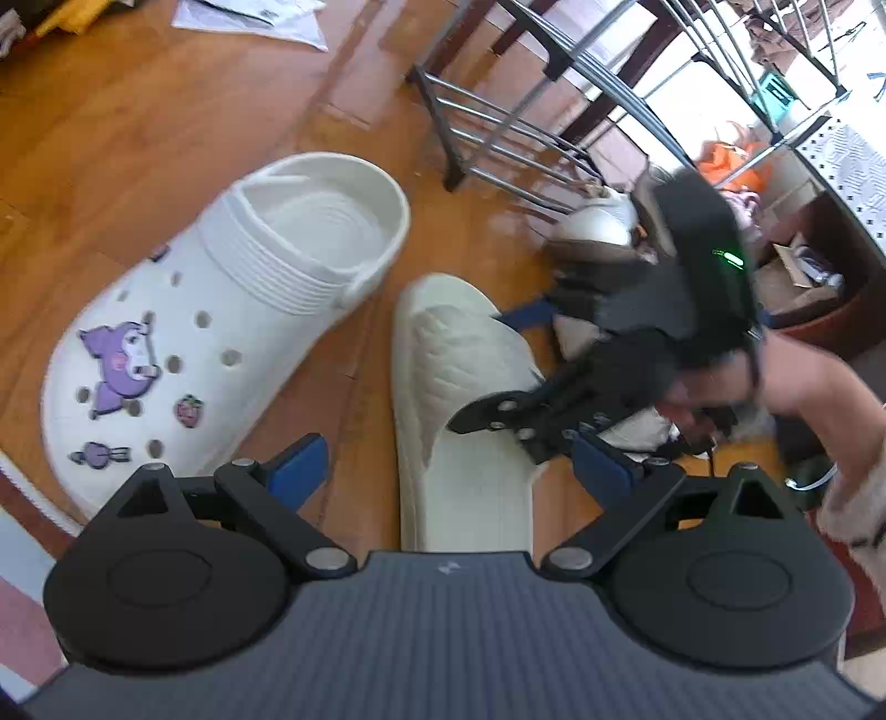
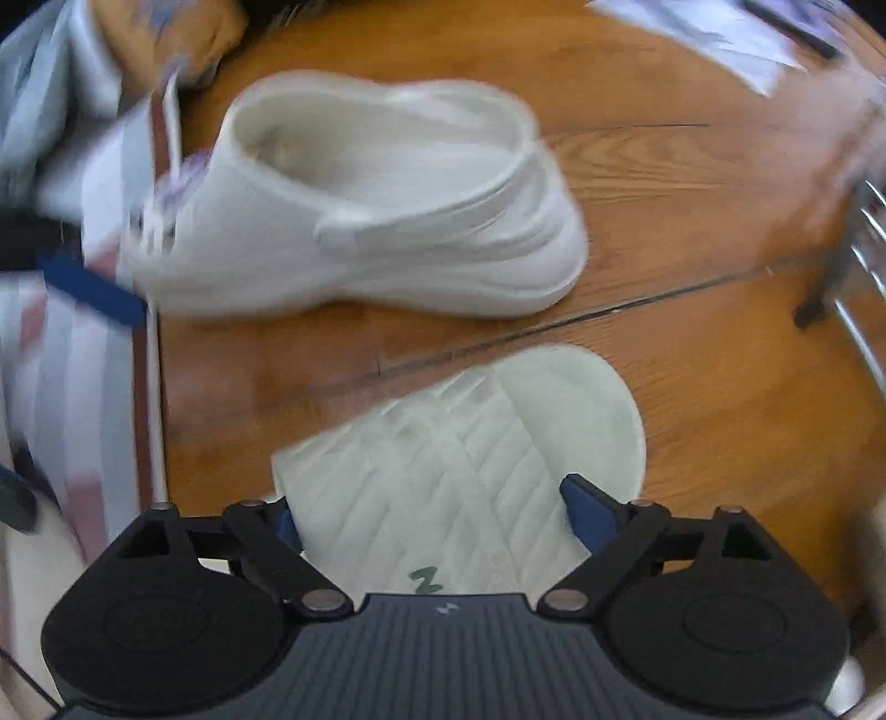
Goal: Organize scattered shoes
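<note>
We are holding our left gripper (image 1: 448, 471) with jaws wide open over the cream slipper (image 1: 459, 421) in the lower middle; our right gripper (image 2: 432, 509) is open over it too; the white clog (image 1: 221, 310) is lying at the left on the floor (image 1: 111, 138).

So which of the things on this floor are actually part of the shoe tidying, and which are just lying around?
Part of the job:
- white rubber clog with purple charms
- cream ribbed slide sandal
- left gripper and right gripper, both open over the sandal
- probably the metal-bar shoe rack

Just lying about:
- white papers
- orange cloth
- cardboard box
</note>
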A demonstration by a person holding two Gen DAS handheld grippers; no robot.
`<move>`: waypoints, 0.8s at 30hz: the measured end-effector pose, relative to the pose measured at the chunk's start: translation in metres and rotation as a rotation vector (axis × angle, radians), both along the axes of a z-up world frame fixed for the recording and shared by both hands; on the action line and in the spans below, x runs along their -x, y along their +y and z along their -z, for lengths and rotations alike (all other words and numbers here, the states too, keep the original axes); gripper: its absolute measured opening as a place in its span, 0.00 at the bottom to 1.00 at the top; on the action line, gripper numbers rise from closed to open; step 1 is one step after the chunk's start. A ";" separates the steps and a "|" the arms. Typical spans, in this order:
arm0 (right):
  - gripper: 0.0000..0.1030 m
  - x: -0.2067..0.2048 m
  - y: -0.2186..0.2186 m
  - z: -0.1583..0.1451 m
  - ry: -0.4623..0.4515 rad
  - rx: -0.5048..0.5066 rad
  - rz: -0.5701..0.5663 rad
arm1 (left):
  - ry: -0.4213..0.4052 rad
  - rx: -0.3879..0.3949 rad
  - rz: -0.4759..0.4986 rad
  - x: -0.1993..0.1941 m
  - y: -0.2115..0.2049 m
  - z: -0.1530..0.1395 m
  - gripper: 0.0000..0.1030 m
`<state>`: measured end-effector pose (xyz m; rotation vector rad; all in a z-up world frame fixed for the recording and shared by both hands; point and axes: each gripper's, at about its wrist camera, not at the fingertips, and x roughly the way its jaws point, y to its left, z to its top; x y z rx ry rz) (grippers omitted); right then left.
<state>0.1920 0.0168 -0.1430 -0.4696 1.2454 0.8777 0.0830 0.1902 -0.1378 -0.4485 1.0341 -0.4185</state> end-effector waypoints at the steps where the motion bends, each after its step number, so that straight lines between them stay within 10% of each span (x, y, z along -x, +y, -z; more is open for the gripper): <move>1: 0.84 0.008 -0.010 -0.004 -0.014 -0.029 0.048 | 0.000 -0.001 -0.004 0.001 0.000 0.000 0.93; 10: 0.85 0.057 -0.110 -0.065 0.105 -0.192 0.943 | -0.084 0.057 -0.077 0.008 0.010 -0.020 0.93; 14: 0.91 0.078 -0.126 -0.063 0.333 -0.266 1.090 | -0.077 0.082 -0.087 0.007 0.013 -0.020 0.93; 17: 0.91 0.085 -0.137 -0.059 0.369 -0.346 1.090 | -0.055 0.043 -0.084 0.004 0.008 -0.015 0.93; 24: 0.90 0.086 -0.112 -0.066 0.036 -0.190 0.779 | -0.019 0.005 -0.063 0.001 0.002 -0.009 0.93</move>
